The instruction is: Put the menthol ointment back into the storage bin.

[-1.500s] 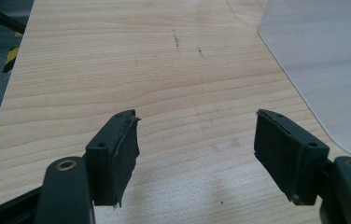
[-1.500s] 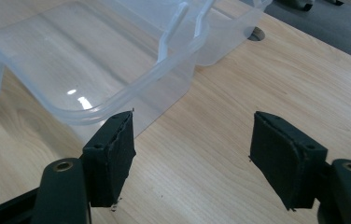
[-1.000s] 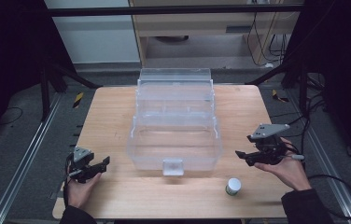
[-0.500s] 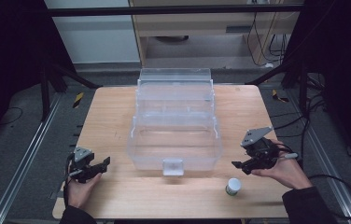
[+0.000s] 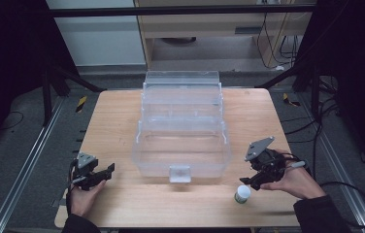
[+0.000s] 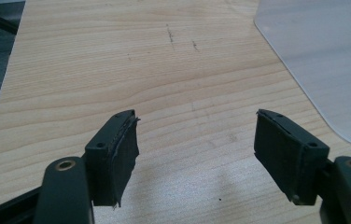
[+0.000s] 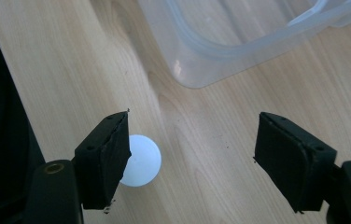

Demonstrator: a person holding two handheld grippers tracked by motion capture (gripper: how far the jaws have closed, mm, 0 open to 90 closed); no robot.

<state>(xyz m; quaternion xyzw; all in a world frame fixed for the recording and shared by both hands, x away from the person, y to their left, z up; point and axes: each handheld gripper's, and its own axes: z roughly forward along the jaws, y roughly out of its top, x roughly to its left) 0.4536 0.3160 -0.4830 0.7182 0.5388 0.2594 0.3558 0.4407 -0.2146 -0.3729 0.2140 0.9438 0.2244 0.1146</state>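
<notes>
Jaws on the right gripper [image 5: 248, 184] are standing wide apart, having just been opening, with nothing pinched between them. It is hovering near the table's front edge, toward the right corner, just beside a small white-capped bottle [image 5: 241, 194] that is standing upright on the wood. In the right gripper view the bottle's round cap [image 7: 141, 161] is peeking out next to one pad [image 7: 106, 158], off to that side rather than centred in the gap. A clear plastic box [image 5: 183, 141] is sitting open in the middle of the table [image 5: 117, 116], its front wall close behind the bottle.

Judging from this, the step in hand is lining up for a pick of the bottle. Doing it well probably means sliding the gripper sideways until the cap is sitting midway between the pads, then coming down level and closing gently, so the bottle is not tipping or skidding off the front edge.

The left gripper [image 5: 104, 173] is resting near the front left corner, its pads [image 6: 117, 154] spread over bare wood.
</notes>
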